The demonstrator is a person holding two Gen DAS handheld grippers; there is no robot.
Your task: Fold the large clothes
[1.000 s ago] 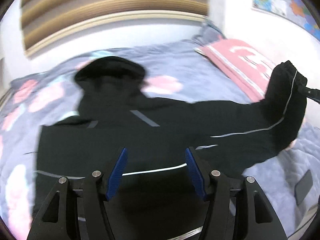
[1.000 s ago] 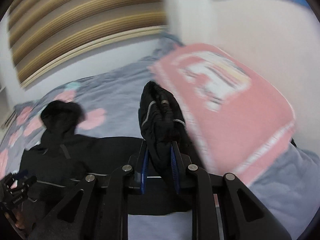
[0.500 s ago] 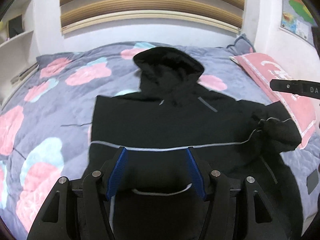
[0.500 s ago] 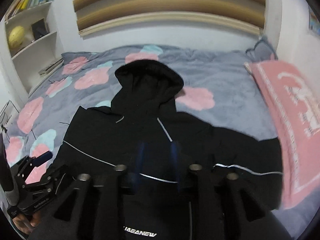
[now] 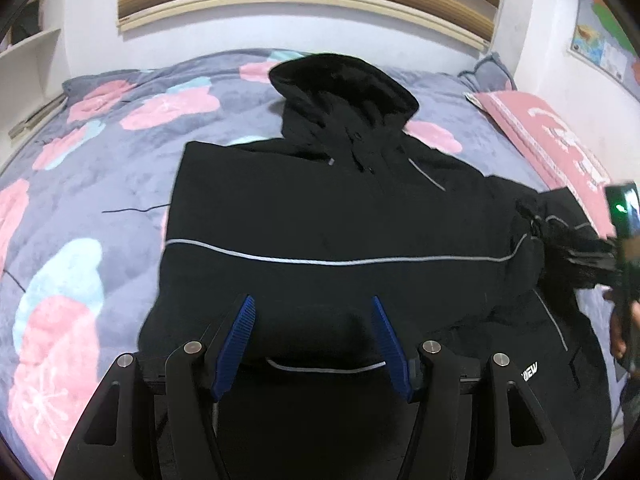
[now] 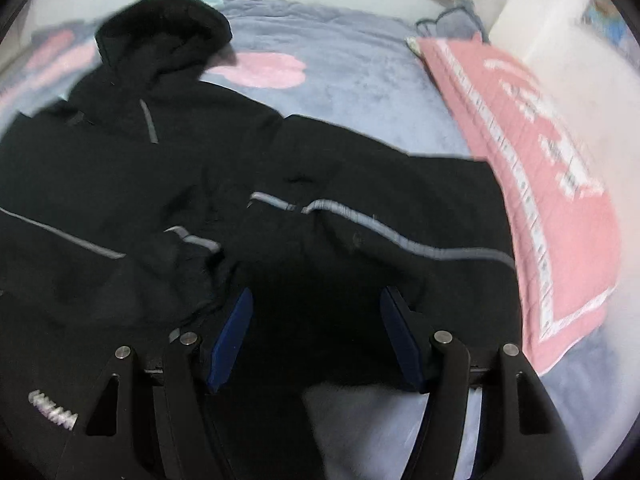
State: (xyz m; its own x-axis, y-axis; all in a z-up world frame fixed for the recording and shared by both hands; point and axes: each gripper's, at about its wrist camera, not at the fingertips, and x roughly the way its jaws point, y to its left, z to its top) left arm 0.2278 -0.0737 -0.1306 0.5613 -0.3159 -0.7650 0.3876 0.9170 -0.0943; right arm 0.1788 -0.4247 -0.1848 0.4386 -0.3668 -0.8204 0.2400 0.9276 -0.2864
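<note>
The black jacket (image 5: 320, 216) covers the middle of the bed, its hood (image 5: 344, 84) toward twelve o'clock. At nine o'clock the flowered quilt (image 5: 80, 200) lies flat and bare, open for a pass. At three o'clock the folded sleeve (image 6: 360, 208) bunches up, and just beyond it the pink pillow (image 6: 540, 152) narrows that side against the wall (image 5: 560, 92). In the left wrist view the right gripper (image 5: 624, 280), jaws opening, stands at three o'clock beside the sleeve. Shelves (image 5: 28, 64) border at ten.
</note>
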